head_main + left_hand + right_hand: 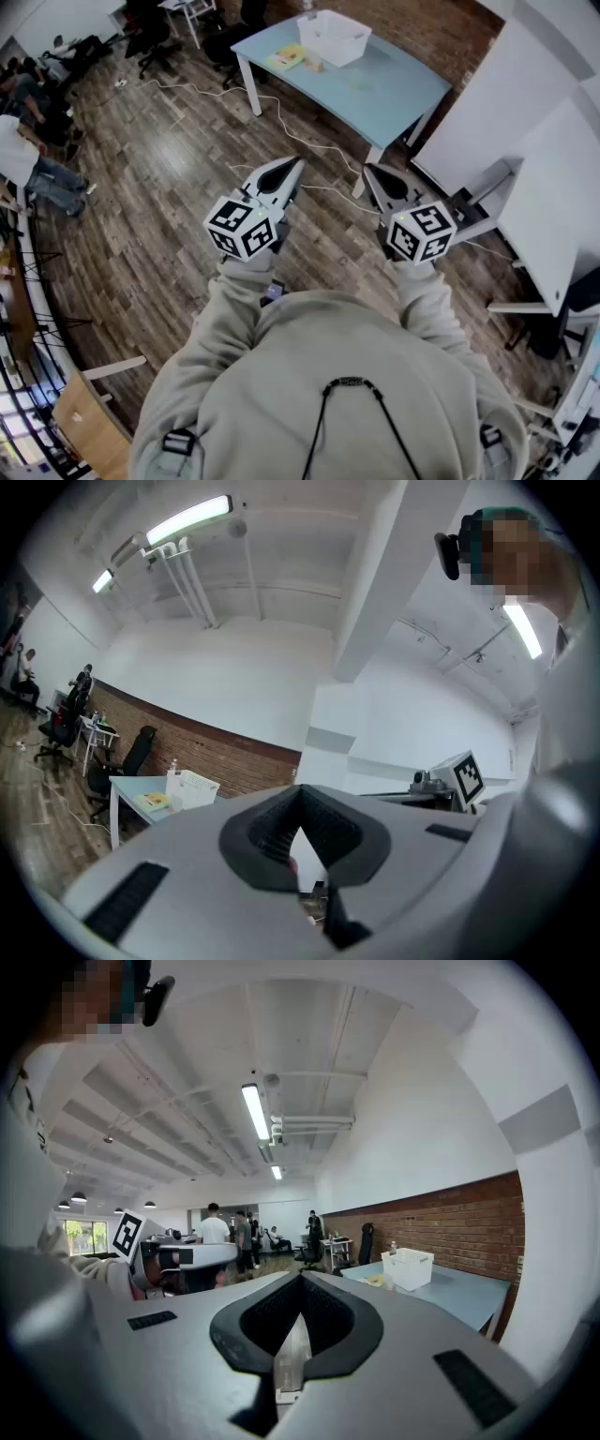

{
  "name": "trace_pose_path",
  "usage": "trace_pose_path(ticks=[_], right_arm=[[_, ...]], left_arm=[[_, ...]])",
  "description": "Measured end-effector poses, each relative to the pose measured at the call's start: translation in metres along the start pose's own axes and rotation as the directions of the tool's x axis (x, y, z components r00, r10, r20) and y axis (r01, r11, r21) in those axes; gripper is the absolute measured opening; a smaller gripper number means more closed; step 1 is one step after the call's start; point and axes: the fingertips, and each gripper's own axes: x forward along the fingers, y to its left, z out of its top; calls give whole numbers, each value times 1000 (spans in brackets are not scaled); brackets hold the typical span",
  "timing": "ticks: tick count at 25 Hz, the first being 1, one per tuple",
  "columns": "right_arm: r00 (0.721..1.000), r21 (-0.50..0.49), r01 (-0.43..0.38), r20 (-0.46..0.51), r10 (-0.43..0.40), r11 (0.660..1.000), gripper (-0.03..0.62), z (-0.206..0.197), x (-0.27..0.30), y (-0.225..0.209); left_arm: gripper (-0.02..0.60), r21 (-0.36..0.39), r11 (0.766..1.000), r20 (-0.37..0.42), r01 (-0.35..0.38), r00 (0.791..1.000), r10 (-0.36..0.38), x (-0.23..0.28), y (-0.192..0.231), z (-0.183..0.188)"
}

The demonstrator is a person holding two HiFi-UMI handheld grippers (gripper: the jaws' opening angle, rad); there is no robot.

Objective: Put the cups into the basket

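A white basket (334,36) stands at the far end of a light blue table (394,94), well ahead of me. It also shows in the left gripper view as the basket (192,787) and in the right gripper view as the basket (407,1268). A yellow item (288,58) and a small object lie beside it; I cannot make out any cups at this distance. My left gripper (292,161) and right gripper (373,171) are held level in front of my chest, over the floor and far from the table. Both are shut with nothing between the jaws, as the left gripper (300,794) and right gripper (300,1283) show.
A white cable (281,122) runs over the wooden floor between me and the table. Black office chairs (155,37) stand at the back left, with seated people (28,141) at the far left. White panels and a frame (525,178) stand to the right.
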Motion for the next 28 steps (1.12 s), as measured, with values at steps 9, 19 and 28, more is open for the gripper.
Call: trace_pose_path(ticks=[9,19,28], right_arm=[[1000,21,27,3,-27,999,12,-2,-6,-9],[1000,67,17,16,-18,998,12,-1,-24,-11],[999,104,-29,20,28,994,12,-17,-40,-21]], left_arm=[[-3,71,997,53,-16,999,12,3,-17,8],[-3,84,994,10,77,997,-78,-5,-46,-3],[-5,138,989,-4,49,999,-49,9,-59,-6]])
